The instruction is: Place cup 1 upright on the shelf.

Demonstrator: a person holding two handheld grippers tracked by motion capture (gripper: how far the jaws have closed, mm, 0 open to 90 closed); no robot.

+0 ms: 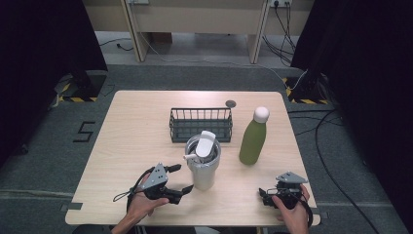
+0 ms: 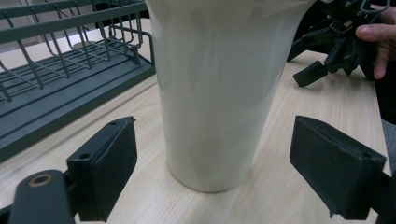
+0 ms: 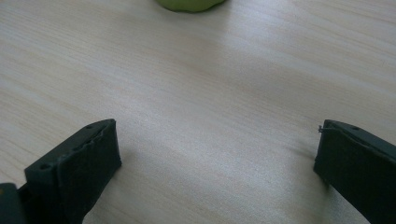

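Note:
A white tumbler (image 1: 203, 168) with a lid and straw stands near the middle of the wooden table (image 1: 136, 146). My left gripper (image 1: 181, 178) is open just left of it. In the left gripper view the tumbler's body (image 2: 219, 84) stands between the two pads (image 2: 105, 168) without touching either. My right gripper (image 1: 264, 196) rests open low over the table's front right, with bare wood between its jaws in the right gripper view (image 3: 217, 154). A green bottle (image 1: 253, 139) with a white cap stands upright right of the tumbler; its base (image 3: 189, 3) lies well ahead of the right gripper.
A dark wire basket (image 1: 200, 124) sits behind the tumbler, close on the left in the left gripper view (image 2: 70, 79). A small dark disc (image 1: 230, 103) lies near the table's far edge. The right gripper and hand (image 2: 336, 46) show beyond the tumbler.

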